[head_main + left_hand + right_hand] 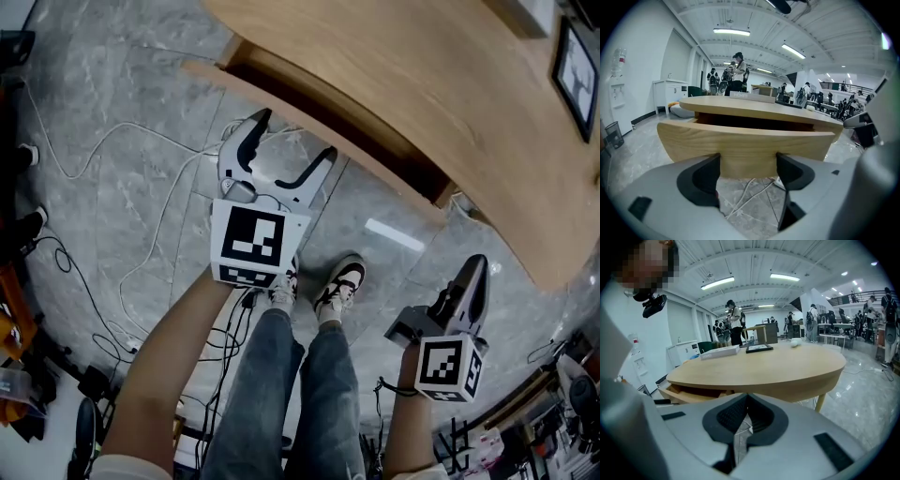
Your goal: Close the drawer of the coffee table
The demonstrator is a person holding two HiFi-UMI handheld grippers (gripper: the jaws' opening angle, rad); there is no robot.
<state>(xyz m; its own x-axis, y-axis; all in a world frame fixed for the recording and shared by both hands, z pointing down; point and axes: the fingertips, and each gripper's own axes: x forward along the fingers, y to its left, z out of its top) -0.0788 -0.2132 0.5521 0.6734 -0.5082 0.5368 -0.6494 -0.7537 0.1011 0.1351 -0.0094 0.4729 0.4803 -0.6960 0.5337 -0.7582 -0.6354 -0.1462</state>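
The round wooden coffee table (422,75) fills the upper right of the head view. Its drawer (309,108) stands pulled out toward me, with a dark gap behind the curved front panel (745,145). My left gripper (296,133) is open, and its two dark fingertips (710,168) reach up to the lower edge of that panel. Nothing is between them, and I cannot tell whether they touch the wood. My right gripper (473,272) hangs lower right, away from the table, with its jaws shut and empty (746,401). From there the drawer (689,394) shows at the left under the tabletop (764,366).
White and black cables (141,216) trail over the grey marble floor below the drawer. My shoes (339,281) stand between the grippers. A black picture frame (574,70) and a flat box (719,351) lie on the tabletop. People stand far behind the table (737,75).
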